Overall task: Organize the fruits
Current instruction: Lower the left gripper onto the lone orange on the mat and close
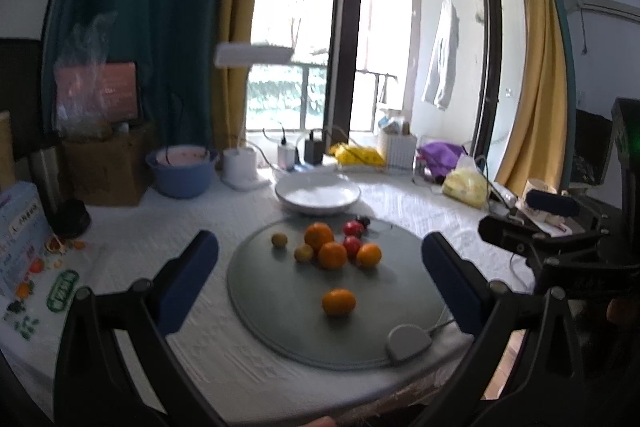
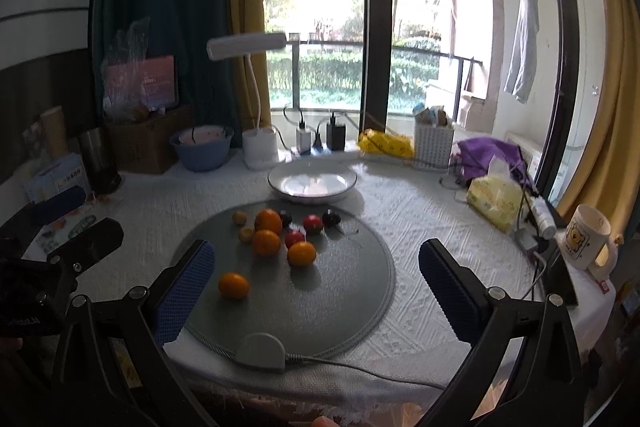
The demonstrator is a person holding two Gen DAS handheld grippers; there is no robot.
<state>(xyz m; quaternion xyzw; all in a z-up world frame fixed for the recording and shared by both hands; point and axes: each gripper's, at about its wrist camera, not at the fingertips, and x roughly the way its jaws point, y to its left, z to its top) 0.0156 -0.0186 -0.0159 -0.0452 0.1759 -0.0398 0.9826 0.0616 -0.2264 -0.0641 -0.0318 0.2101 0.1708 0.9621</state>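
Both grippers hang with their jaws spread wide and empty above the near edge of the worktop, the left gripper (image 1: 320, 267) and the right gripper (image 2: 316, 271) side by side. The lone orange (image 1: 338, 302) lies on the round grey mat (image 1: 280, 327), apart from the fruit cluster (image 1: 332, 247). It sits almost dead ahead between the left gripper's fingers but off to the left of the right one, so the left looks better placed. The white plate (image 1: 318, 194) stands beyond the mat.
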